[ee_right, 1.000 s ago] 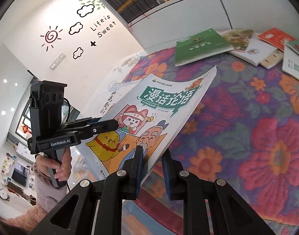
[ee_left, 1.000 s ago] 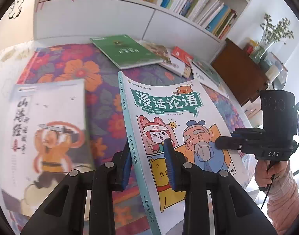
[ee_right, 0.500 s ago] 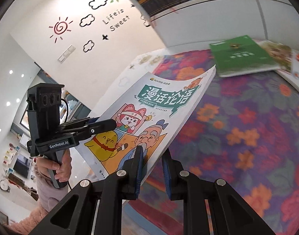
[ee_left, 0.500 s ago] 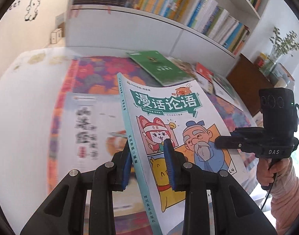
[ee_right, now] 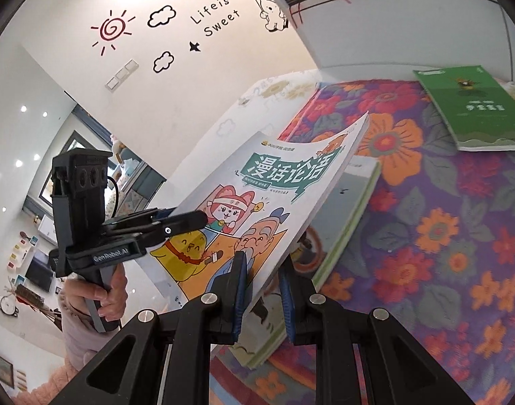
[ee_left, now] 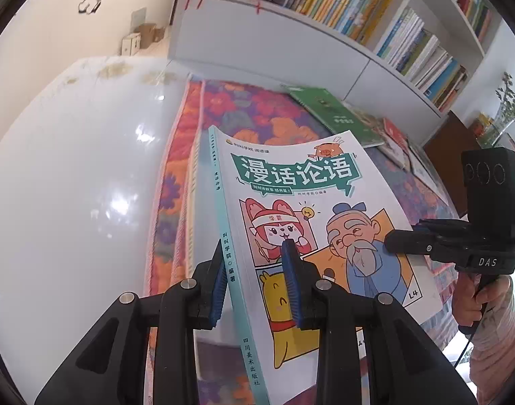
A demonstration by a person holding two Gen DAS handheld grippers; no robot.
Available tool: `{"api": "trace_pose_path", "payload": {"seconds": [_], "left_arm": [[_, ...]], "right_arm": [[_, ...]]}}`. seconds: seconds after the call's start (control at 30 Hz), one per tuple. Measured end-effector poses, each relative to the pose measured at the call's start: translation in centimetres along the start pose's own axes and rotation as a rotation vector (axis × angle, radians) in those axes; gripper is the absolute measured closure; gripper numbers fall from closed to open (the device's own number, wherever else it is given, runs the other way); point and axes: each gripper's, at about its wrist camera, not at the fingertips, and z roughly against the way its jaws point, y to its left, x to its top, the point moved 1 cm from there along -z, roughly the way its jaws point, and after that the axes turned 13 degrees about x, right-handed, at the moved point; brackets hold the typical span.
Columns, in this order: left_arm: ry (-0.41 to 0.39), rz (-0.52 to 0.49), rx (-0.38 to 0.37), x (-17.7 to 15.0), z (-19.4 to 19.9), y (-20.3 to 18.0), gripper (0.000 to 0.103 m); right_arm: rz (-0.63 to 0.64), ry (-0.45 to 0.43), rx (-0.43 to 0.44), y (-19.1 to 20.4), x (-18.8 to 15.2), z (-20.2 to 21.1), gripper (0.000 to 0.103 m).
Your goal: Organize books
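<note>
Left wrist view is showing the left gripper (ee_left: 255, 278) clamping the spine edge of the cartoon book (ee_left: 301, 216), while the right gripper (ee_right: 262, 292) is pinching its opposite edge. Both are holding it tilted in the air above the grey book (ee_right: 345, 209) lying on the flowered cloth (ee_right: 443, 236). Judging by this, stacking is under way; next, it needs lowering squarely onto that book.

Comic book (ee_left: 301, 216) now leftward (over table edge (ee_left: 88, 202))
</note>
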Motion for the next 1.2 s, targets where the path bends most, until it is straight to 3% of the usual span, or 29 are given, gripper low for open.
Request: {"api": "trace_pose_path", "payload": {"seconds": [0.2,0.6,1.03,1.13,1.2], "left_arm": [[0.044,-0.005,0.021,-0.7,-1.5,0.5,0.076],[0.043,-0.005,0.033,-0.6,-1.7,0.4,0.073],[0.034,-0.024,0.132,-0.5,-1.6,-0.3,0.071],[0.017,-0.025,0.217,-0.3,-1.1,-0.2,0.071],[0.014,-0.027,0.219,-0.3,-1.2,-0.1,0.071]], "right_arm": [[-0.033,0.022,-0.021,-0.9,-0.3,-1.2,0.085],[-0.053,0.036,-0.040,-1.0,-1.1,-1.7,0.085],[-0.054,0.034,-0.071,-1.0,-1.2,-2.2,0.084],[-0.052,0.037,-0.071,-1.0,-1.2,-2.2,0.082],[-0.055,0.037,-0.066,-1.1,-1.2,-2.2,0.082]]}}
